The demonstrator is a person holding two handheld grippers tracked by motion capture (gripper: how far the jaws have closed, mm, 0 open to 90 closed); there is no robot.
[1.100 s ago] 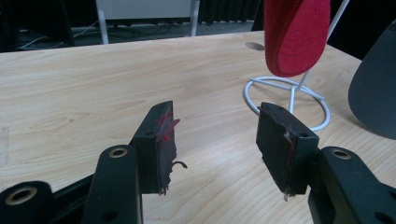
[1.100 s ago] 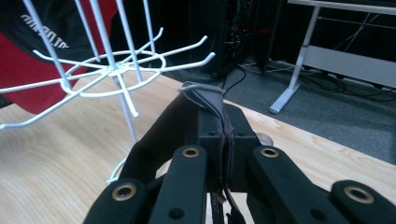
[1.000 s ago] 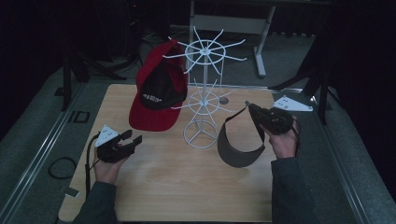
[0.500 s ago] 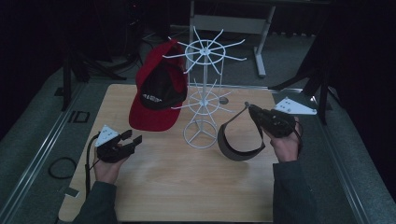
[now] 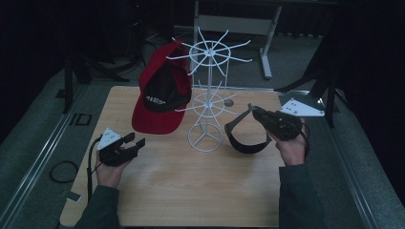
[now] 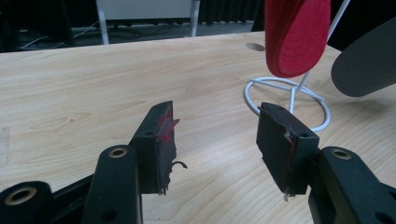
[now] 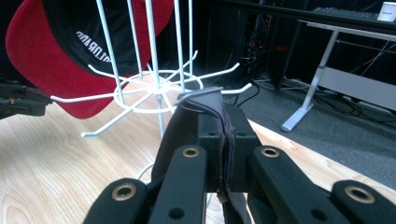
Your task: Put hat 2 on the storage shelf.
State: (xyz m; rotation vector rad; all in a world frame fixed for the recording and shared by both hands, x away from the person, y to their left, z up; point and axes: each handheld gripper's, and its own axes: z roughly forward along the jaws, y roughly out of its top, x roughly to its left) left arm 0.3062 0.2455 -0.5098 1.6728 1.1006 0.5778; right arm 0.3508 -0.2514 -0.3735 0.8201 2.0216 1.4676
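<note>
A white wire rack (image 5: 206,95) stands mid-table on a ring base (image 6: 289,100). A red and black cap (image 5: 162,90) hangs on the rack's left side, and its red brim (image 6: 296,35) shows in the left gripper view. My right gripper (image 5: 256,113) is to the right of the rack, shut on the band of a dark visor (image 5: 246,140). That band (image 7: 205,102) is pinched between the jaws in the right gripper view. My left gripper (image 5: 133,142) rests low at the table's left, open, with nothing between its pads (image 6: 163,140).
The wooden table (image 5: 191,191) has a small hole (image 5: 229,102) behind the rack. A cable loop (image 5: 62,171) lies on the grey floor at the left. A white desk frame (image 5: 267,43) stands beyond the table's far edge.
The visor in my right gripper has tilted, its brim going from hanging broad-side to nearly edge-on. The left gripper has stayed where it was.
</note>
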